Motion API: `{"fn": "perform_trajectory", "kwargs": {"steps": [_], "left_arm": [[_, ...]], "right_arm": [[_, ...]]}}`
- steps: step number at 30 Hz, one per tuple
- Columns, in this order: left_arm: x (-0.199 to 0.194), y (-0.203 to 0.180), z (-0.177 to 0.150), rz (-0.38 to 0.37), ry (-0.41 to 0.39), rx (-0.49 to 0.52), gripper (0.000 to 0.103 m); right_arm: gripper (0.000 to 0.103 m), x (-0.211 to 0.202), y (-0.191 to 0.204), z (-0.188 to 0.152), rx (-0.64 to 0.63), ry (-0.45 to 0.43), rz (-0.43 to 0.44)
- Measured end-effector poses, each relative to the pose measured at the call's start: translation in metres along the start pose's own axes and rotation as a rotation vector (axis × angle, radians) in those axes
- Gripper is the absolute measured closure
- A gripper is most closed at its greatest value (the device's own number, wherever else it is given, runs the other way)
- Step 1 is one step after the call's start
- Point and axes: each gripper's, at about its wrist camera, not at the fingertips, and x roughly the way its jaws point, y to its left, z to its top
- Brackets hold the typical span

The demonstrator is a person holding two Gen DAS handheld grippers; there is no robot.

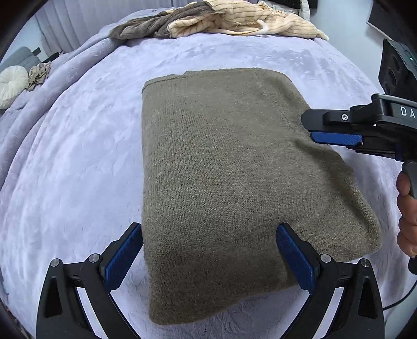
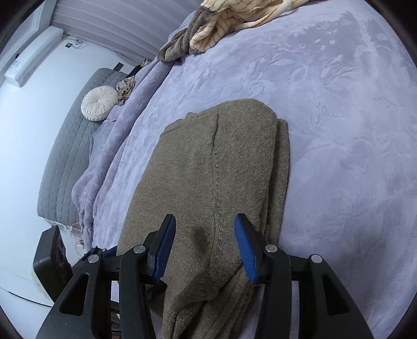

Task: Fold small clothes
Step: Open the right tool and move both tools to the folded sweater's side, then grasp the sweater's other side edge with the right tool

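Closest to my left wrist camera, my left gripper hangs with its blue pads spread wide apart, one pad off the left edge of the folded olive-brown knit garment and the other over its near right part; neither pad presses the cloth. On the far left, at the edge of the bed, sit a round cream cushion and a small crumpled beige cloth. My task's garment lies folded into a thick rectangle in the middle of the lavender blanket that covers the bed. Beyond it, at the far edge of the blanket, a grey-brown cloth and a cream striped garment lie in a loose heap, well apart from the folded piece. To the right, my right gripper reaches over the garment's right edge, with my hand on its handle.

From my right wrist, the right gripper stands about half spread, its pads on either side of a raised ridge of the knit garment near a seam; the pads look clear of the cloth, though the right one comes very near it. A grey quilted cover hangs on the bed's left side
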Motion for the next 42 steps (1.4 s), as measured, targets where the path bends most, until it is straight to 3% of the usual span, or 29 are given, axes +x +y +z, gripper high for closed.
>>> {"fn": "perform_trajectory", "kwargs": {"steps": [4, 11, 13, 15, 17, 19, 23, 26, 30, 33, 36, 42], "left_arm": [[-0.013, -0.001, -0.002, 0.033, -0.04, 0.032, 0.002], [-0.025, 0.022, -0.006, 0.004, -0.062, -0.011, 0.002], [-0.017, 0.03, -0.008, 0.001, -0.05, -0.03, 0.002], [0.0, 0.038, -0.012, 0.019, -0.011, -0.041, 0.001], [0.009, 0.044, -0.016, -0.01, 0.03, -0.067, 0.001], [0.0, 0.05, -0.017, -0.056, 0.003, -0.104, 0.001], [-0.019, 0.065, -0.001, -0.125, -0.069, -0.169, 0.001], [-0.017, 0.082, 0.021, -0.166, -0.069, -0.248, 0.001], [0.008, 0.09, 0.047, -0.12, -0.021, -0.272, 0.001], [0.035, 0.089, 0.055, -0.071, 0.045, -0.253, 0.001], [0.047, 0.086, 0.056, -0.081, 0.056, -0.236, 0.0], [0.04, 0.091, 0.056, -0.133, 0.062, -0.255, 0.0]], "right_arm": [[0.052, -0.016, 0.026, -0.014, -0.056, -0.028, -0.061], [0.05, -0.039, 0.054, -0.071, -0.141, -0.048, -0.005], [0.05, -0.035, 0.048, -0.081, -0.131, -0.045, -0.044], [0.05, -0.023, 0.034, -0.089, -0.101, -0.02, -0.147], [0.049, -0.018, 0.024, -0.095, -0.076, -0.005, -0.196], [0.049, -0.024, 0.03, -0.098, -0.093, -0.015, -0.206], [0.049, -0.052, 0.065, -0.09, -0.222, -0.121, -0.244], [0.049, -0.06, 0.082, -0.074, -0.267, -0.164, -0.228], [0.049, -0.035, 0.081, -0.042, -0.275, -0.111, -0.212], [0.049, -0.002, 0.065, -0.023, -0.243, -0.044, -0.265], [0.05, 0.024, 0.04, -0.012, -0.194, -0.004, -0.302], [0.049, 0.009, 0.047, -0.015, -0.184, -0.038, -0.304]]}}
